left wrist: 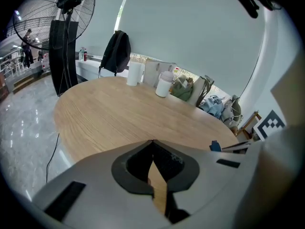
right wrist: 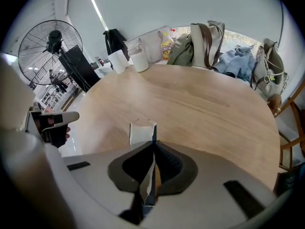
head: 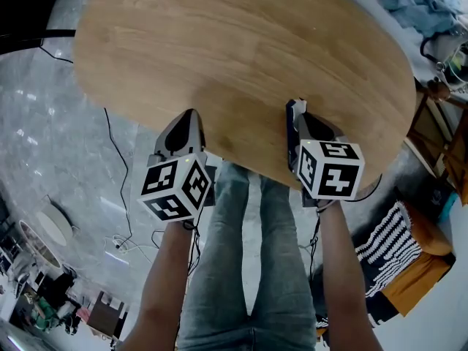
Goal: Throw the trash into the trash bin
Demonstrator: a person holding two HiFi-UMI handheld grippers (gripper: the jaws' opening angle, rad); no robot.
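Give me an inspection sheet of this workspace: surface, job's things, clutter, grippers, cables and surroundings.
Surface: oval light wooden table, with both grippers at its near edge.
Job's things: small white scrap of paper, clamped in the right gripper; trash bin, nothing seen.
Clutter: white paper roll and white lidded cup at the table's far edge.
Grippers: left gripper shut, nothing between its jaws; right gripper shut on the scrap.
Cables: black cable and white cable on the floor.
Surroundings: glossy grey floor, black standing fan, bags beyond the table.
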